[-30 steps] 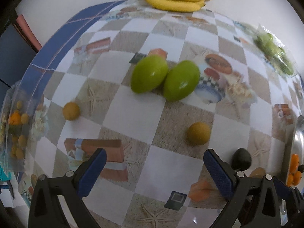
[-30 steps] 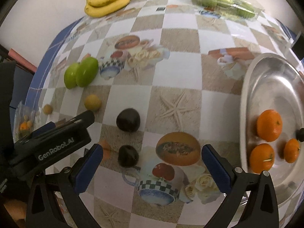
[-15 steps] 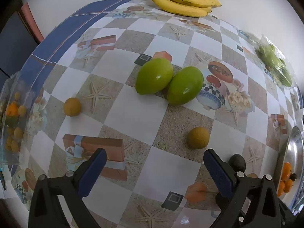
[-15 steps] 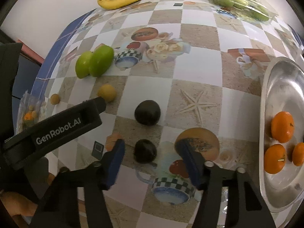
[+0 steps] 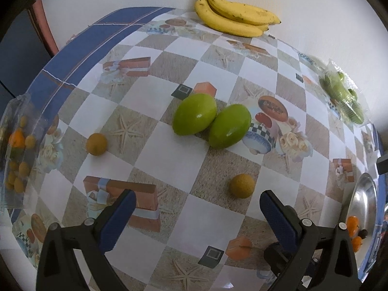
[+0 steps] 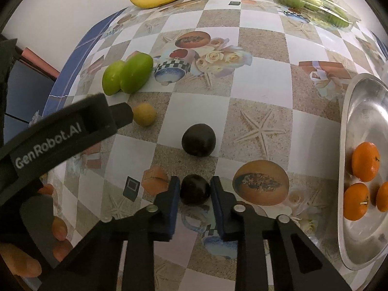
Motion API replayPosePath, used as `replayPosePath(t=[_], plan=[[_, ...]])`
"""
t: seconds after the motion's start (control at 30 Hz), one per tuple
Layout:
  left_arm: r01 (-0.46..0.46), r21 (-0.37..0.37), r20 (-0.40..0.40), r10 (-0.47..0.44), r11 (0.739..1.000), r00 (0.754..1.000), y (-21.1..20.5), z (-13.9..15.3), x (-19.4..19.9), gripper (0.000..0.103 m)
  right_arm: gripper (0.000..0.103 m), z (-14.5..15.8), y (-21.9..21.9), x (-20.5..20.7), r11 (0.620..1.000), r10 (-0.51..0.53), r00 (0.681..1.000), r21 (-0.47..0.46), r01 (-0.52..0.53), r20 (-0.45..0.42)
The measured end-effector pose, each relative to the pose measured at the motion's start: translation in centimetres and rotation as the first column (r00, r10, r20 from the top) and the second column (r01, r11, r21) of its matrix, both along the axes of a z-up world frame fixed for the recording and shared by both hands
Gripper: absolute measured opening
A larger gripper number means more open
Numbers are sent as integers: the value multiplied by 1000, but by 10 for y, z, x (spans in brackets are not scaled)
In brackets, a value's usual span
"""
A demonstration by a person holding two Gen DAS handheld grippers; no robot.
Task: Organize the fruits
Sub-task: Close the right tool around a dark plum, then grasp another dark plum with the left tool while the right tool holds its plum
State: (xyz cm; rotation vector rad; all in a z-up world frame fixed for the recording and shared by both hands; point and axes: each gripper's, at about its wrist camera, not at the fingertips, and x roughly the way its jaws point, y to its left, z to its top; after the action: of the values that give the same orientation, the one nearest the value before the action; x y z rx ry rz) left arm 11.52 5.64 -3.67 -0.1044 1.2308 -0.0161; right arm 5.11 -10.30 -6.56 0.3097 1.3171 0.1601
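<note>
My right gripper (image 6: 195,180) points down at the checkered tablecloth, its jaws closing on a small dark round fruit (image 6: 195,192). Both blue pads (image 6: 174,194) touch the fruit's sides. A second dark fruit (image 6: 198,140) lies just beyond it. At the right edge, a metal tray (image 6: 359,111) holds three oranges (image 6: 365,161). My left gripper (image 5: 197,196) hovers open over the cloth with nothing between its fingers. Ahead of it lie a brownish-yellow round fruit (image 5: 242,185) and two green mangoes (image 5: 195,114) side by side.
A bunch of bananas (image 5: 237,19) lies against the far wall. A clear pack of green fruit (image 5: 344,101) sits at the far right. A clear bag of small orange and yellow fruits (image 5: 17,150) lies at the table's left edge. Another brownish-yellow fruit (image 5: 96,144) sits left.
The right jaws went from wide open to closed against the small dark fruit. The left gripper rose a little and stayed open, so more of the far table shows.
</note>
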Motion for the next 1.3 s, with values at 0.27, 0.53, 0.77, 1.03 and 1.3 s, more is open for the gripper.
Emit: replayPosePath(t=[0.27, 0.53, 0.77, 1.03, 1.3], plan=[[-1, -9, 24, 2, 1000, 1000, -6, 3, -1, 103, 25, 12, -2, -3, 1000, -3, 1000, 23, 2, 31], [13, -22, 24, -13, 1000, 1000, -14, 4, -2, 102, 25, 18, -19, -5, 999, -48, 998, 18, 48, 39], [62, -54, 20, -61, 997, 998, -32, 5, -5, 100, 25, 22, -51, -8, 990, -138, 990, 11, 138, 35], [146, -89, 2, -146, 985, 989, -65, 3, -10, 88, 25, 26, -78, -14, 980, -196, 980, -32, 197, 38], [180, -123, -22, -184, 976, 983, -84, -3, -16, 74, 25, 29, -87, -18, 979, -202, 978, -28, 203, 43]])
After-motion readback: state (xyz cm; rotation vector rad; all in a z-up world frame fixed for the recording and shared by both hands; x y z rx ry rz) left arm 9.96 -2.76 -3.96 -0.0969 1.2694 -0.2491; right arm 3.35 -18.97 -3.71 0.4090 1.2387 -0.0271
